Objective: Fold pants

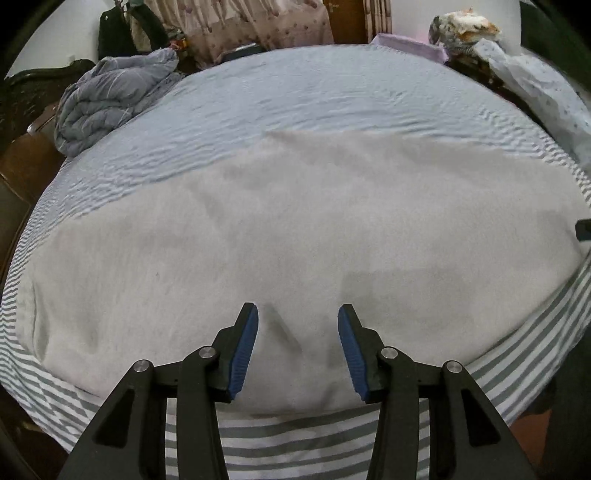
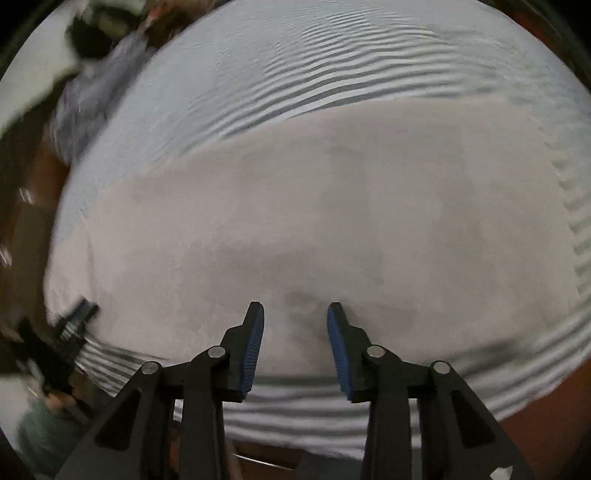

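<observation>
A home bedroom: a striped-sheeted bed point(image 1: 295, 435), a bundled duvet point(image 1: 110, 99) and floral curtains point(image 1: 258, 26).

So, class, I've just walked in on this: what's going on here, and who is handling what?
A person holding a two-finger gripper in each hand is folding pale grey pants spread flat on a bed with a striped sheet. The left gripper and the right gripper both hang open over the near edge of the fabric, gripping nothing. The right view is blurred, so contact cannot be judged. A bundled grey quilt lies at the far left corner.
</observation>
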### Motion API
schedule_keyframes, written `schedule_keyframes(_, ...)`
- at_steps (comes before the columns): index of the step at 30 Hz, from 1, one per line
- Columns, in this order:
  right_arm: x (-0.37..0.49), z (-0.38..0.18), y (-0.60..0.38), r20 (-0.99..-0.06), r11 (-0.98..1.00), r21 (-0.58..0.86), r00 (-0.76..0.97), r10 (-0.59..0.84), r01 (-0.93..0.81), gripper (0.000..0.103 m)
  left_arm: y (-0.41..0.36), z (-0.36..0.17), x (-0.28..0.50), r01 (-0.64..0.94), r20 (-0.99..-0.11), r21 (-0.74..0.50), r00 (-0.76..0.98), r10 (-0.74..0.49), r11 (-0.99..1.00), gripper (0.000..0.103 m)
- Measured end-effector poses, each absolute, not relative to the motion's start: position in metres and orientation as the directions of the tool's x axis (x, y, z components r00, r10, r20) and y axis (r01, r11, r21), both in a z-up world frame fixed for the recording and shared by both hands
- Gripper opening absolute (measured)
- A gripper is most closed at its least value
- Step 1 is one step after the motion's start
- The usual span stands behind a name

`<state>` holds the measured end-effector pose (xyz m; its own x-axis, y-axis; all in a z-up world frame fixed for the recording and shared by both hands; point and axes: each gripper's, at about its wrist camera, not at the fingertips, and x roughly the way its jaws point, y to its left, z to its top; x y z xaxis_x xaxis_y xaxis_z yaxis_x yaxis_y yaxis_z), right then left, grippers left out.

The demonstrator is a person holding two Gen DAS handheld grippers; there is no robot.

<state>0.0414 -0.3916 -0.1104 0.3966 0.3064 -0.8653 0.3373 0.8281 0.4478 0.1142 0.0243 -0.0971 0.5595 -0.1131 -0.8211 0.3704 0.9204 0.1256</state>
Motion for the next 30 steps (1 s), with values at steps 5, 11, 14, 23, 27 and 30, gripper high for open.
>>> schedule_keyframes(5, -0.01, -0.119, -0.467, -0.795, 0.651, 0.58, 0.516, 0.32, 0.49, 0.035, -0.024, -0.074, 0.1, 0.455, -0.8, 0.073, 0.558, -0.22, 0.888, 0.047)
schedule_keyframes(11, -0.04, -0.152, -0.49, -0.727, 0.487, 0.683, 0.569, 0.384, 0.544, 0.035, -0.095, -0.076, 0.086, 0.573, -0.805, 0.023, 0.497, -0.325, 0.819, 0.047)
schedule_keyframes(14, -0.038, -0.169, -0.488, -0.712, 0.442, 0.701, 0.568, 0.412, 0.559, 0.035, -0.13, -0.082, 0.083, 0.61, -0.814, 0.004, 0.462, -0.352, 0.793, 0.047)
schedule_keyframes(23, -0.053, -0.19, -0.534, -0.628, 0.303, 0.778, 0.697, 0.346, 0.55, 0.035, -0.148, -0.122, 0.09, 0.624, -0.878, 0.034, 0.392, -0.275, 0.781, 0.046)
schedule_keyframes(27, -0.044, -0.197, -0.539, -0.607, 0.297, 0.795, 0.704, 0.369, 0.529, 0.032, -0.138, -0.12, 0.087, 0.62, -0.875, 0.024, 0.393, -0.284, 0.784, 0.047)
schedule_keyframes(30, -0.041, -0.197, -0.537, -0.592, 0.296, 0.805, 0.718, 0.365, 0.514, 0.031, -0.148, -0.108, 0.091, 0.614, -0.871, -0.035, 0.369, -0.325, 0.789, 0.047)
